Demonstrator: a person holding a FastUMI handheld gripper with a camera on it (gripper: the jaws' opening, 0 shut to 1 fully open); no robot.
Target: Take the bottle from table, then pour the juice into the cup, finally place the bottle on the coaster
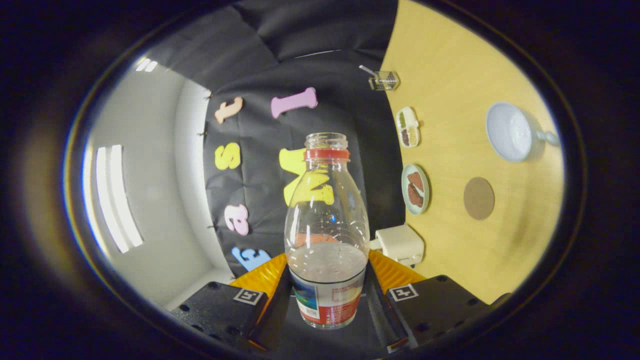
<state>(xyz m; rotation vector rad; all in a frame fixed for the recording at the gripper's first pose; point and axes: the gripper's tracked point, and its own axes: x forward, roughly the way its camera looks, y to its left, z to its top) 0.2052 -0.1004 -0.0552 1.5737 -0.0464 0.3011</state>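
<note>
My gripper [327, 280] is shut on a clear plastic bottle [327, 215], with a finger pressing each side of its labelled lower part. The bottle has a red neck ring and no cap, and its mouth points away from me. A little pale liquid shows low inside it, just above the label. The view is rolled, so the wooden table [460, 65] stands on the right like a wall. On it, a white cup [510, 131] with a handle lies beyond the fingers and off to the right of the bottle's mouth. A round brown coaster [478, 198] lies nearer me than the cup.
A green plate with brown pieces [415, 189], a small divided dish [407, 126] and a clear glass container [384, 80] line the table's edge by the black cloth wall. A white box [400, 243] sits close to the right finger.
</note>
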